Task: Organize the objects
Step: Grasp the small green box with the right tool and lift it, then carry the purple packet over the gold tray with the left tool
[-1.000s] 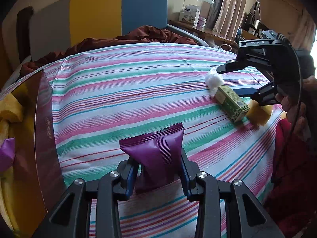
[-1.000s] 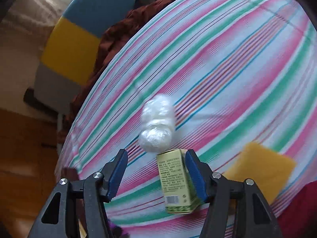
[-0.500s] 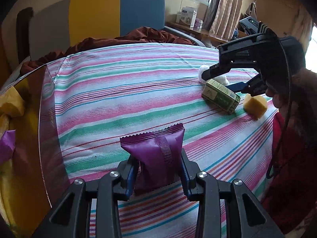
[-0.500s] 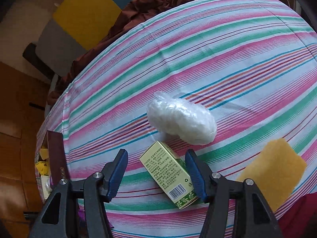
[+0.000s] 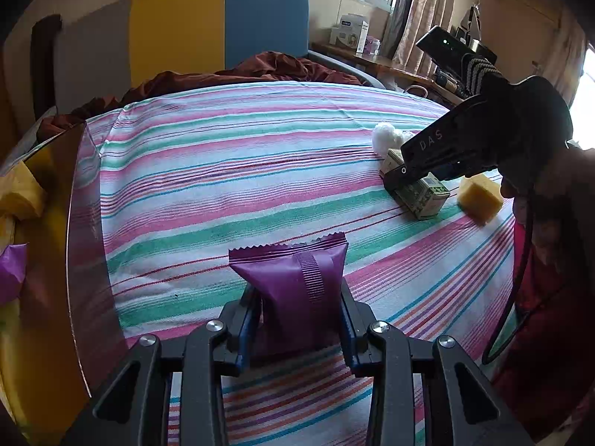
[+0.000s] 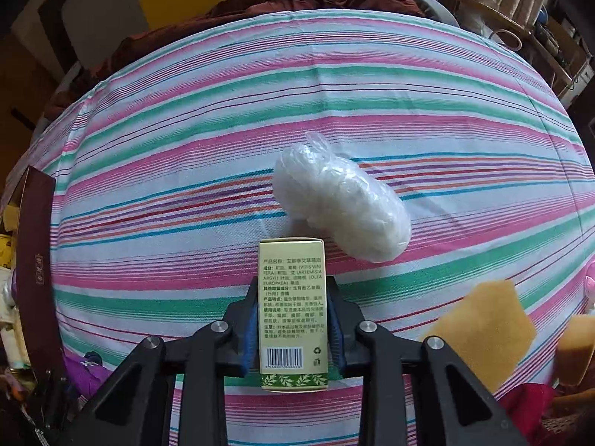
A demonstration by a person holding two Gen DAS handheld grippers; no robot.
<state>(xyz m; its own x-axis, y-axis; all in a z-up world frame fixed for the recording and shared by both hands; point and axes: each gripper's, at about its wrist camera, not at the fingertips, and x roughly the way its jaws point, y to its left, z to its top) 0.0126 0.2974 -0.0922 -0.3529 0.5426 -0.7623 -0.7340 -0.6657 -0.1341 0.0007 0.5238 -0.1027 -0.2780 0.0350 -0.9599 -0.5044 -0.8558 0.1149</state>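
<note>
Between the jaws of the right gripper (image 6: 292, 319), which have just closed, sits one green box (image 6: 292, 312), clamped; one white bag (image 6: 340, 206) lies just beyond, one yellow sponge (image 6: 483, 329) to their right. The left gripper (image 5: 297, 321) pinches one purple packet (image 5: 295, 295).

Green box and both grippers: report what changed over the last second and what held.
The right gripper swung over the green box, lined up along its length, and its jaws have just been closing; the pads now press its sides. The left gripper still clamps the purple packet. White bag and yellow sponge stayed put.
</note>
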